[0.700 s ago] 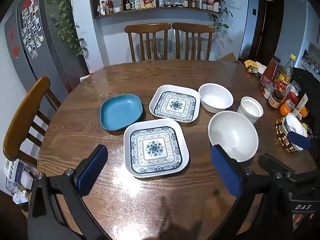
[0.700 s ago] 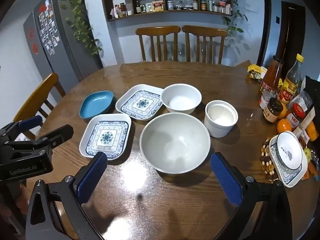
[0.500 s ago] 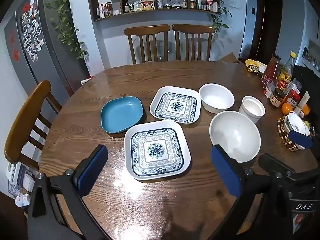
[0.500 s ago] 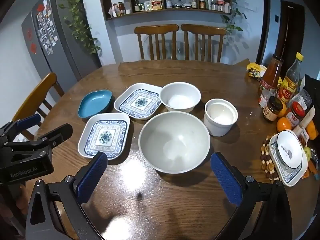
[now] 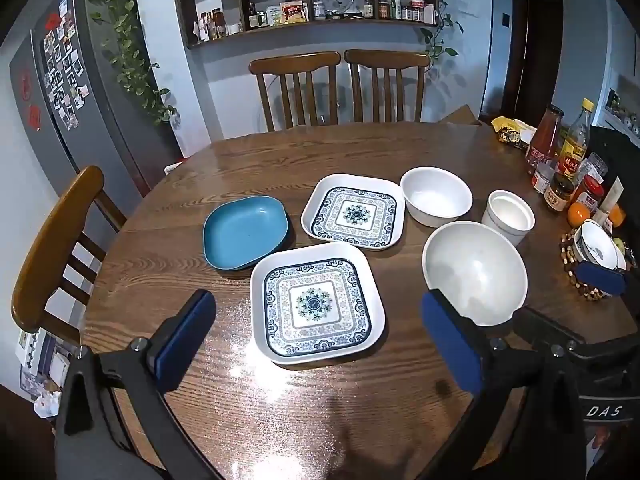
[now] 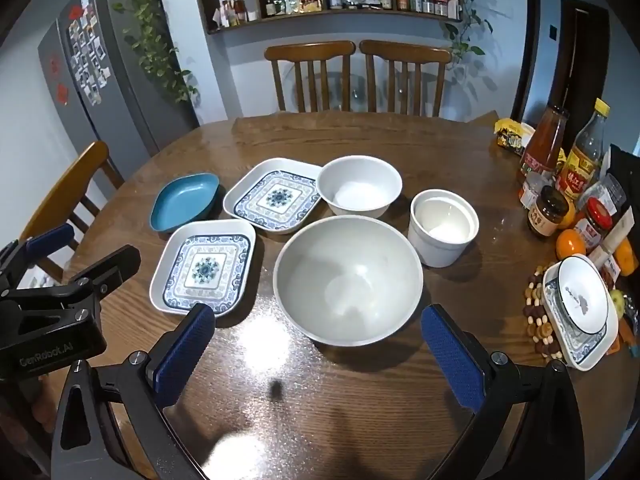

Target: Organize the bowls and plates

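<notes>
On the round wooden table lie two square blue-patterned plates, the near plate [image 5: 316, 303] [image 6: 204, 267] and the far plate [image 5: 354, 212] [image 6: 276, 196]. A blue dish [image 5: 244, 232] [image 6: 184, 201] sits to their left. To the right stand a large white bowl [image 5: 474, 272] [image 6: 348, 280], a smaller white bowl [image 5: 436, 196] [image 6: 360, 186] and a white cup [image 5: 508, 216] [image 6: 444, 226]. My left gripper [image 5: 320, 344] is open and empty, hovering before the near plate. My right gripper [image 6: 318, 352] is open and empty, before the large bowl.
Bottles and jars [image 6: 560, 184], oranges [image 6: 570, 244] and a small bowl on a plate with a beaded mat [image 6: 580, 304] crowd the table's right edge. Wooden chairs stand at the back [image 6: 352, 76] and left [image 6: 64, 196]. A fridge [image 6: 96, 80] stands at the left.
Both grippers have drifted slightly; the dishes sit a little lower and nearer in view. Nothing was grasped or moved.
</notes>
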A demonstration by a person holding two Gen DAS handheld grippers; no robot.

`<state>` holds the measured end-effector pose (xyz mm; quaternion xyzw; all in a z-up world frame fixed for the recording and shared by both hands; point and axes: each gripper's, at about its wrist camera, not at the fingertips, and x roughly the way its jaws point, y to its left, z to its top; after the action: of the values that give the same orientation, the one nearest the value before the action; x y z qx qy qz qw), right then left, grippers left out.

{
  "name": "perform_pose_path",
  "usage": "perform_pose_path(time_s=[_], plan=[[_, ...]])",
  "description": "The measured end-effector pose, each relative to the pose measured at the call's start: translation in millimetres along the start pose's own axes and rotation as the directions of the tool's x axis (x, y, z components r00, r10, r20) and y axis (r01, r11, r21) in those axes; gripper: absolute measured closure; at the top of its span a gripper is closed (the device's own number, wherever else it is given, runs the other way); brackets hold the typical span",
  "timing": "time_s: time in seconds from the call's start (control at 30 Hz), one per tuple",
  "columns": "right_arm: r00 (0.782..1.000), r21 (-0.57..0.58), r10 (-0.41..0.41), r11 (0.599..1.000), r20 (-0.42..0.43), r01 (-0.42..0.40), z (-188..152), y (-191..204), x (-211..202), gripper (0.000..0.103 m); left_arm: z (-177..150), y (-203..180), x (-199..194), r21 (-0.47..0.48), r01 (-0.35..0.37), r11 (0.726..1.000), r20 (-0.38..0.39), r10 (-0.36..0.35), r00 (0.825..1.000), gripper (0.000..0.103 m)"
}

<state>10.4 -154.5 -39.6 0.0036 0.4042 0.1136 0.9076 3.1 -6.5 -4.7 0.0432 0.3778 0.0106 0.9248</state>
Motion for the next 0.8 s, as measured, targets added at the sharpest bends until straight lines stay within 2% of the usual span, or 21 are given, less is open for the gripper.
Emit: perform_pose_path(time_s=[0.8], plan=[[1.000, -0.001, -0.001, 1.000, -0.008, 0.001, -0.3, -0.5, 4.0, 0.000, -0.6, -3.1, 1.0, 0.015, -0.006, 1.000, 0.009, 0.006, 1.000, 0.001]])
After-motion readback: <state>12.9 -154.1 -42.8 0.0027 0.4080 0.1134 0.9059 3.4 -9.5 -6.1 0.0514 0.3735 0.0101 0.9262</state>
